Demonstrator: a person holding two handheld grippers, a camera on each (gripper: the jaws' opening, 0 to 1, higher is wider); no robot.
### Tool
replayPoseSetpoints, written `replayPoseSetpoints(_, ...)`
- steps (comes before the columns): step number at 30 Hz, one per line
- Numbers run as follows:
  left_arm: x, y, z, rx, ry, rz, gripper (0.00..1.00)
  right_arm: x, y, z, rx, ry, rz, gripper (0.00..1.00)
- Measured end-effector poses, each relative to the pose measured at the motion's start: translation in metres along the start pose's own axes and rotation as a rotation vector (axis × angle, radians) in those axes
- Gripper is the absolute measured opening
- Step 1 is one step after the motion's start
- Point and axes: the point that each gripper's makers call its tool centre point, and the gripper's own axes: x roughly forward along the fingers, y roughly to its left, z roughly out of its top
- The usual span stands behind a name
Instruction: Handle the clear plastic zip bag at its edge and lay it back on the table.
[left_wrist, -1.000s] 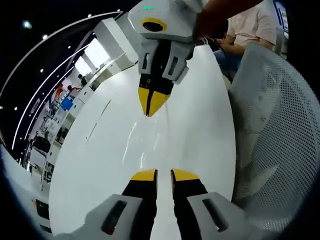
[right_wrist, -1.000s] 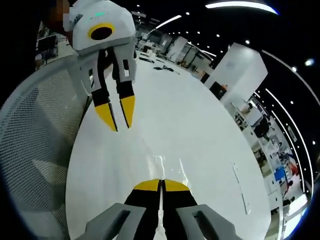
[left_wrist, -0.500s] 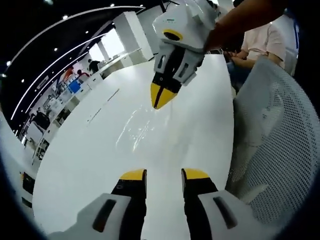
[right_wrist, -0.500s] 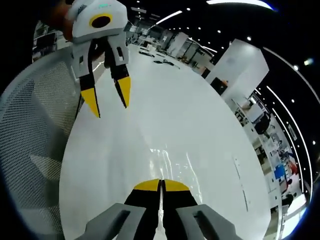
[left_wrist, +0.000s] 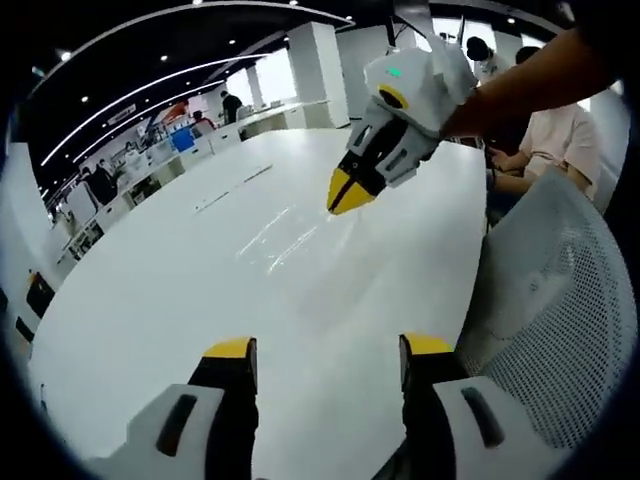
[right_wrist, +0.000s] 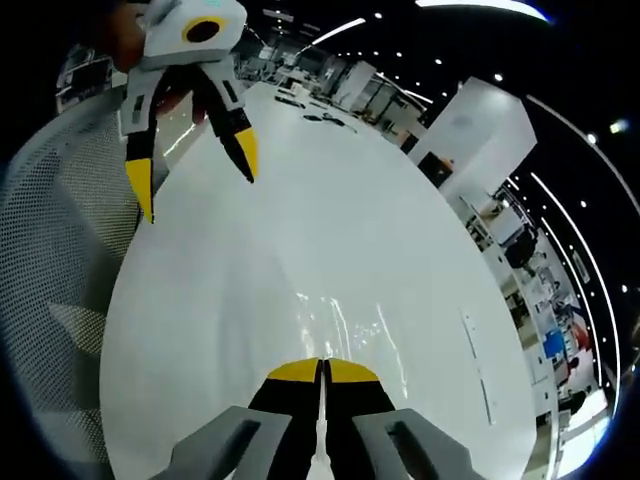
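The clear plastic zip bag lies flat on the white table and shows only as faint glints. In the left gripper view, my right gripper reaches in from the upper right with its yellow tips together at the bag's near edge. The same bag sits just ahead of the right gripper, shut on that edge. My left gripper stands wide open over bare table, short of the bag. In the right gripper view, the left gripper hangs open at upper left, holding nothing.
A white mesh chair back stands close along the table's edge, also the chair back. A person sits behind it. A thin strip lies on the table farther off. Small dark items rest at the far end.
The left gripper's jaws have spread much wider, and it has drawn away from the bag. The right gripper stays shut at the bag's edge.
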Motion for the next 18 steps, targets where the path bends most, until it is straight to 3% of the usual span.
replayPoseSetpoints(8,-0.001,0.005,-0.004,-0.033,-0.005,0.016,0.7,0.005,-0.005,-0.003,-0.019,0.008,-0.009,0.0)
replayPoseSetpoints(18,-0.002,0.005,-0.005,-0.049,-0.018,0.015,0.7,0.012,-0.008,-0.006,-0.047,0.021,-0.008,0.0)
